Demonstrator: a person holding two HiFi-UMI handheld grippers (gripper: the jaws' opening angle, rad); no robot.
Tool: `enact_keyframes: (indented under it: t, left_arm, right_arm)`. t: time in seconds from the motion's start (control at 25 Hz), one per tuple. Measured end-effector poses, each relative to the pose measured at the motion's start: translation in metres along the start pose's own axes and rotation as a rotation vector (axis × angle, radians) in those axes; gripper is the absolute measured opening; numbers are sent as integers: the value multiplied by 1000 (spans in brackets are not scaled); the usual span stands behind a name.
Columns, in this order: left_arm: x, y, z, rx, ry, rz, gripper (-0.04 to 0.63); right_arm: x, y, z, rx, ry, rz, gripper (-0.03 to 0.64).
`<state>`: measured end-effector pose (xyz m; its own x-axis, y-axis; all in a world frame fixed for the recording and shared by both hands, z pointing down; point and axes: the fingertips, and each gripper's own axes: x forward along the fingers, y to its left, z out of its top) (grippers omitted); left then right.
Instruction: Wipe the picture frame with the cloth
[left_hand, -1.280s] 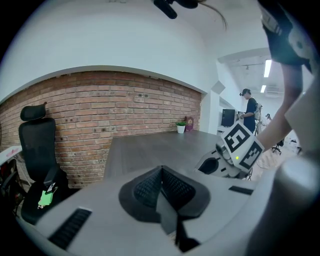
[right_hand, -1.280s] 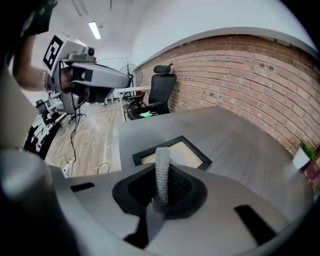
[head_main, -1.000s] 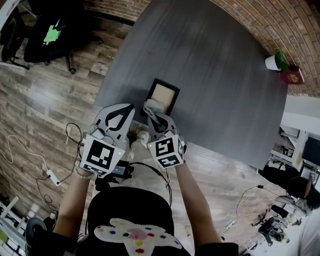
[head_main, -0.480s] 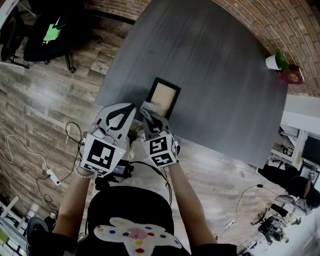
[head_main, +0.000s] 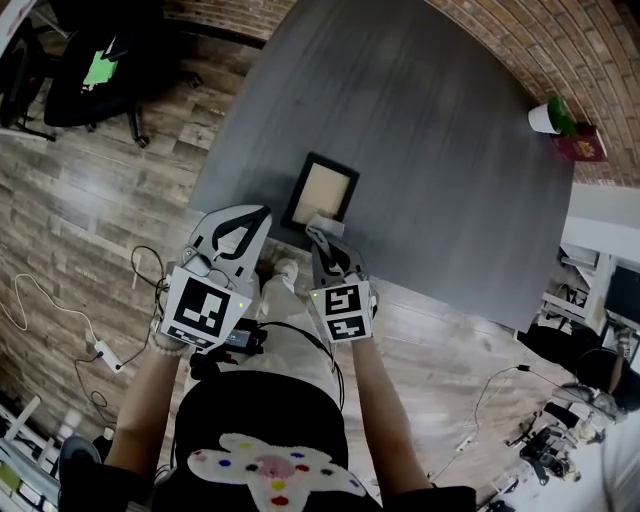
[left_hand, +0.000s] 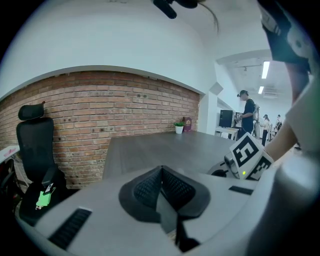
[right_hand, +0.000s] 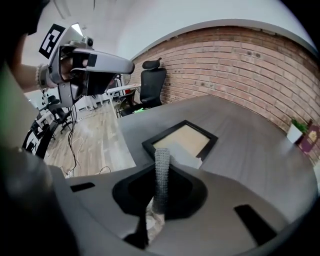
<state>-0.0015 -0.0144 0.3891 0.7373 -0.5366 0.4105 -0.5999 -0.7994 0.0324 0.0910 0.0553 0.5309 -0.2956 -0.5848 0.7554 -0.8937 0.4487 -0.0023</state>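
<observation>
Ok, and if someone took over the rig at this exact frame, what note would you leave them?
Left hand-held gripper: shut, nothing between its jaws, held by the near edge of the dark grey table, clear of the frame.
Right hand-held gripper: shut on the grey cloth, whose free end lies over the near edge of the black-rimmed picture frame with a tan panel, which lies flat on the table.
Done: cloth grasped and on the frame; how much has been wiped cannot be told.
Left: wipe across panel and rim.
</observation>
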Motion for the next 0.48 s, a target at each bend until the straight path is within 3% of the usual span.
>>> enact_keyframes:
  t: [0.24,0.48]
  left_arm:
    - [0,-3,1,4,1,-5,11]
    - [0,-4,0,3,1,-4,11]
  right_arm:
    - [-13,-15,-12,50,7,-40,25]
    - [-4,2,-7,25,0,-10,25]
